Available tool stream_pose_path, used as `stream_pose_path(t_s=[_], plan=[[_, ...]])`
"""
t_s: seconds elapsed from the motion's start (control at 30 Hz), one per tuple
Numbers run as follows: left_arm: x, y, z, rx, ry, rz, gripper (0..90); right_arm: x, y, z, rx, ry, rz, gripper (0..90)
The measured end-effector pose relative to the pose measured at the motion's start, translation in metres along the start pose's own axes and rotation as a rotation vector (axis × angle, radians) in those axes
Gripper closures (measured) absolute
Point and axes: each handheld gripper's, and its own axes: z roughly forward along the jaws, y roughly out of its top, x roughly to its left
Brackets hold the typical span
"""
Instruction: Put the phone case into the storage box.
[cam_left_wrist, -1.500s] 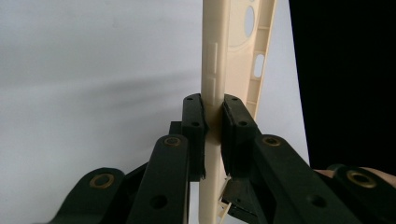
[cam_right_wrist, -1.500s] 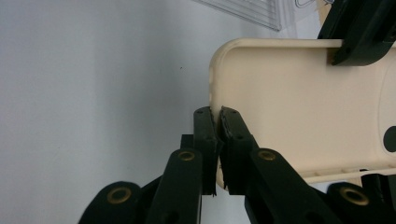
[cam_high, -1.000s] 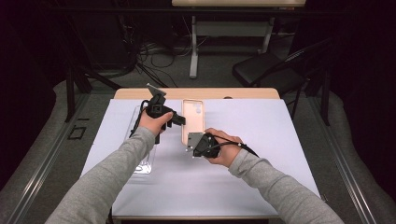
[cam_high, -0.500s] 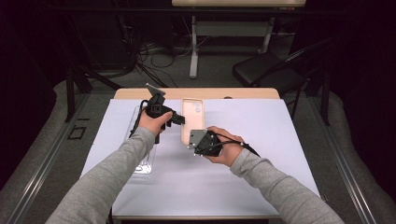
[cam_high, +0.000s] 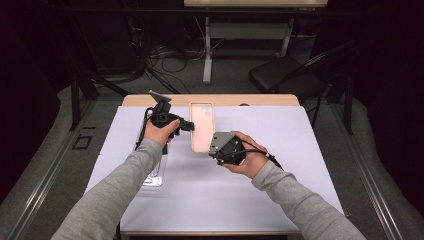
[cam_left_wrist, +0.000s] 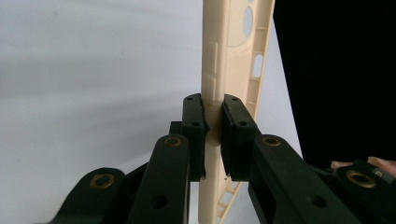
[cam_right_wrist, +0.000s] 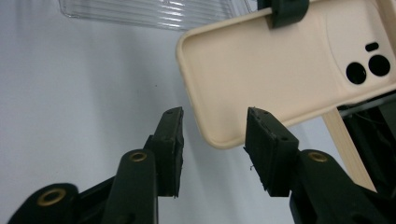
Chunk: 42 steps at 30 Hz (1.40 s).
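Left claw clamps the long side edge of the cream phone case, holding it above the white-covered table near its far edge. Clear plastic tray lies toward the table's left edge. Right claw, its jaws having just been opening, stands partly spread around the case's near corner, pads not pressing. Good practice, by judgement: keep the left clamp firm and level, and draw the right claw off without nudging the corner.

Left gripper grips cream phone case — right gripper beside.
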Motion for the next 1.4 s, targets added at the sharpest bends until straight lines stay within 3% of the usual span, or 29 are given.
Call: stream_pose_path(t_s=[0.1,0.23,0.33,0.8,1.07,1.4], plan=[[0.001,-0.001,-0.002,-0.014,-0.007,0.022,81.7,-0.003,-0.002,-0.003,-0.011,-0.003,0.045,54.5],[0.002,-0.003,-0.005,-0.040,-0.033,0.022,81.7,-0.006,-0.005,-0.005,-0.028,-0.006,0.113,52.4],[0.000,-0.004,-0.009,-0.070,-0.025,0.064,81.7,-0.009,-0.009,-0.003,-0.029,0.008,0.157,51.9],[0.000,-0.016,-0.018,-0.143,-0.060,0.148,81.6,-0.023,-0.020,-0.011,-0.091,0.017,0.341,49.8],[-0.003,-0.025,-0.018,-0.176,-0.056,0.201,81.6,-0.026,-0.024,-0.010,-0.082,0.017,0.363,50.1],[-0.003,-0.037,-0.026,-0.232,-0.077,0.246,81.6,-0.029,-0.030,-0.016,-0.135,-0.015,0.446,53.0]])
